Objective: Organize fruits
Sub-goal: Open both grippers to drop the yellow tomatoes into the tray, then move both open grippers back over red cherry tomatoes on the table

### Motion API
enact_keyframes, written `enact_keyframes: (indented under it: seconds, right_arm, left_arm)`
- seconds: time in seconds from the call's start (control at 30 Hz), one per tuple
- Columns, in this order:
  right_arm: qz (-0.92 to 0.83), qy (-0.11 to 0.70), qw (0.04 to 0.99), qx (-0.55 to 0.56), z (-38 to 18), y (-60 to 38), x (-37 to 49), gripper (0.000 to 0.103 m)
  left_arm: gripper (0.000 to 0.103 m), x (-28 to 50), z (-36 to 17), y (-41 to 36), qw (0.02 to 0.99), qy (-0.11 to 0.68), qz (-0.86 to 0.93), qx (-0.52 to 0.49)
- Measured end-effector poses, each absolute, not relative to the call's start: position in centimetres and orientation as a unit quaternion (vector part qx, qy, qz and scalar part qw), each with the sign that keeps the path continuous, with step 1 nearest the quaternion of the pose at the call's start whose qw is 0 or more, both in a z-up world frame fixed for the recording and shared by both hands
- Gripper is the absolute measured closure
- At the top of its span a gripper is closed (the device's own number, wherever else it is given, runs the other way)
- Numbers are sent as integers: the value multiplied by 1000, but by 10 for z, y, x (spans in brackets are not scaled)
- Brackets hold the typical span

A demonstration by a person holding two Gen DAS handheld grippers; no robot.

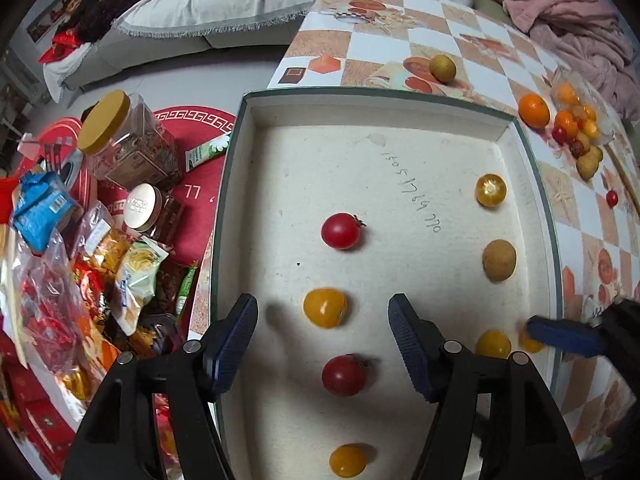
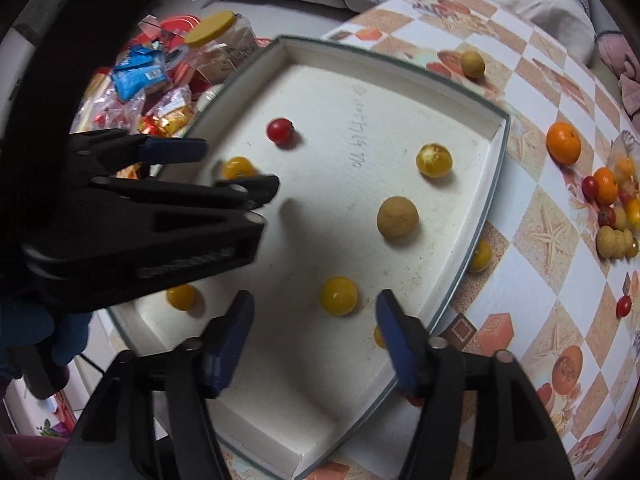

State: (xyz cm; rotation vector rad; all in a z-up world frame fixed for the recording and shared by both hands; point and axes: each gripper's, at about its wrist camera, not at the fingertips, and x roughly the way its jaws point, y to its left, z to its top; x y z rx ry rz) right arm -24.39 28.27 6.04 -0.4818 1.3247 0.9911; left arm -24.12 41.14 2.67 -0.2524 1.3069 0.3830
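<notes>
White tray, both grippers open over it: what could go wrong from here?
1. The fruits sit loose in the white tray. The left gripper straddles a yellow tomato; a finger could nudge it and break the red/yellow column.
2. The right gripper hangs near the tray's right wall; its fingers could clip that wall or the yellow fruit just outside it.
3. Both grippers crowd the same end of the tray and could collide.

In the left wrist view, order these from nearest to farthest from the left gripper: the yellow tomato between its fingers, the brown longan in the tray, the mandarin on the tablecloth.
From the left gripper:
1. Yellow tomato, in the tray, lying free between the open fingers.
2. Brown longan, in the tray's right-hand column.
3. Mandarin, outside the tray on the tablecloth, upper right.
</notes>
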Motion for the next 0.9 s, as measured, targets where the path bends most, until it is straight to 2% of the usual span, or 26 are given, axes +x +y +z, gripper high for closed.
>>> enact_keyframes:
  seconds: [0.03,0.43,0.73,0.9]
  right_arm:
    - [439,577,656,-210,66,282,-246,21]
    - [369,594,699,-150,91,211,-227,21]
    - [213,651,727,-50,72,82,-177,21]
    - [179,649,739,-19,67,29,-145,21]
  left_arm:
    - [34,-241,27,410,769,604,174,-114]
    - [34,-231,52,370,784,600,135,-89]
    - [34,-207,77,298,805,588,62,-58]
    - [34,-198,81,246,804,590,42,-56]
